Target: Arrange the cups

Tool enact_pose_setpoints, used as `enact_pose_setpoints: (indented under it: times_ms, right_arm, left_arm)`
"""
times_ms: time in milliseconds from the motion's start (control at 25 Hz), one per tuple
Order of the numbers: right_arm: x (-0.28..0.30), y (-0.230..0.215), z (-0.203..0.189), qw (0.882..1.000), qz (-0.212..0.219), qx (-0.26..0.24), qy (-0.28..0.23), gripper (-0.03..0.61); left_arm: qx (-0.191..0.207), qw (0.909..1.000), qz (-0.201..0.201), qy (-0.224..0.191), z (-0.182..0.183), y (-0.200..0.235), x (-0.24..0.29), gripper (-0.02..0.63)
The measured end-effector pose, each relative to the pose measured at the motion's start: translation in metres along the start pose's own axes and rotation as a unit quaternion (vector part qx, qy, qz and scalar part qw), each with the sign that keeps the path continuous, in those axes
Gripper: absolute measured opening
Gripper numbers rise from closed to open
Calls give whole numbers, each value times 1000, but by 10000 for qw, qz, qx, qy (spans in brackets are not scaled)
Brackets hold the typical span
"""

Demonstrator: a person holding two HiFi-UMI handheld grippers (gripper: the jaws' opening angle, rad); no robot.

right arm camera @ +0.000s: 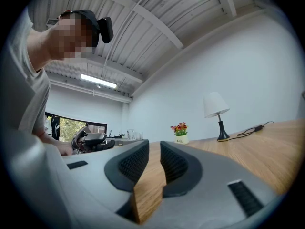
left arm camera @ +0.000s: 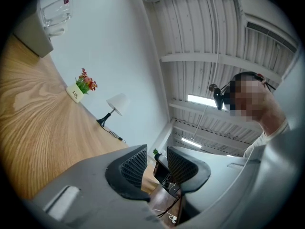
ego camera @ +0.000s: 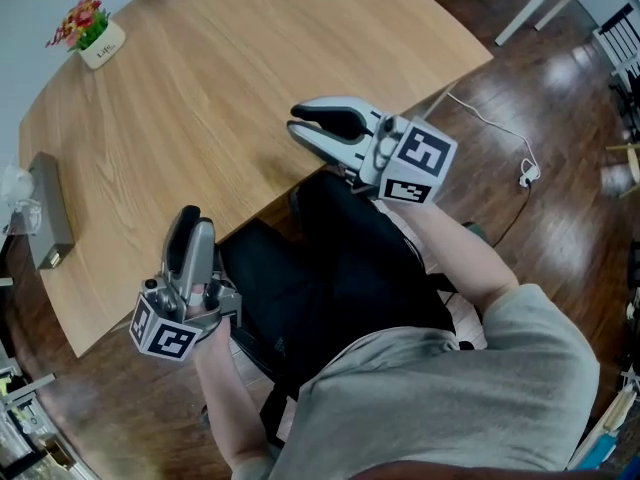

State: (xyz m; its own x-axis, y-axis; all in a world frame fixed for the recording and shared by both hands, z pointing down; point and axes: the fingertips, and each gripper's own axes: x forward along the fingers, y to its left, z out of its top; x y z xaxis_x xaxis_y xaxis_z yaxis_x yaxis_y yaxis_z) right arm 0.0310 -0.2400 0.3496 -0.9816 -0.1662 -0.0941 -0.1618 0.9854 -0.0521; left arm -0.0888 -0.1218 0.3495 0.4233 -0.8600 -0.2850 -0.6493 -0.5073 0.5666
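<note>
Clear cups (ego camera: 14, 196) stand at the table's (ego camera: 200, 98) far left edge, just beside a grey box (ego camera: 50, 213). My left claw (ego camera: 190, 215) hovers over the near edge, well apart from the cups; its jaws are parted by a narrow slit with nothing in them. A small flower pot (ego camera: 92, 33) stands further back. My right claw (ego camera: 296, 120) sits over the table edge, jaws barely parted and empty. A lamp (right arm camera: 217, 111) stands beyond it.
</note>
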Motion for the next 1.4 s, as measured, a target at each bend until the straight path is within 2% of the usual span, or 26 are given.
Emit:
enact_pose_setpoints:
  times_ms: [160,760,1400]
  right_arm:
    - [-2,0,-1,10000,-8,13,18,72]
    - [1,3,0,9999,63,-88,59,72]
    - [1,14,-3,9993,272,-221,112,69]
  left_arm:
    - [135,9998,-69,117,-6,-5,4,141]
    - [-79,10000,-24,35,-3,-1,4,141]
    - [-115,9999,-41,42,-5,0,2,141]
